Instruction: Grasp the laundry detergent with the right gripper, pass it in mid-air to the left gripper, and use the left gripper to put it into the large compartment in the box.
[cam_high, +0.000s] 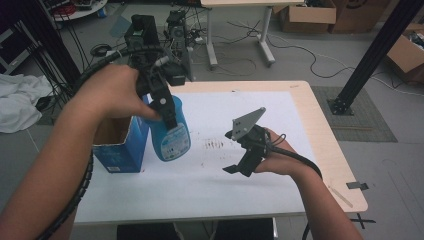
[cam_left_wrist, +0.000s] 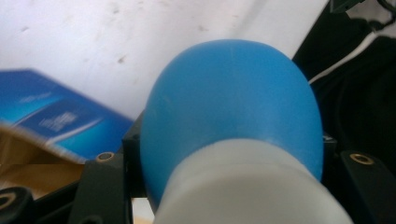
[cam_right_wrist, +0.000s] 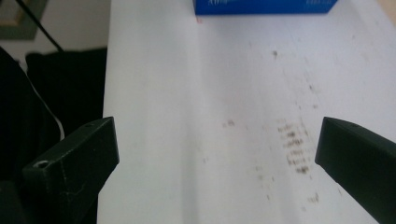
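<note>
i hold the blue spray bottle (cam_high: 169, 131) in my left gripper (cam_high: 164, 114), clamped near its top, and it hangs in the air just beside the open blue carton box (cam_high: 121, 145), on the side toward the middle of the table (cam_high: 310, 125). in the left gripper view the round blue shoulder of the bottle (cam_left_wrist: 232, 107) sits between the two black jaws, with its whitish neck close to the camera, so the grip is only on the narrow upper part.

my right gripper (cam_high: 239, 167) is well apart from the box, over the white sheet (cam_high: 210, 190), and its jaws stand wide apart with nothing between them; under them i see only the sheet and some brown stains (cam_right_wrist: 293, 149).

i think the next step is to put the bottle into the box. the risk i see: the bottle is smooth and round and i hold it high, so it can swing or slip down if i move fast. its bottom can also hit the box wall or a flap, and the light carton can tip or slide, because my other gripper does not hold it. if the bottle is tilted, liquid may leak.
</note>
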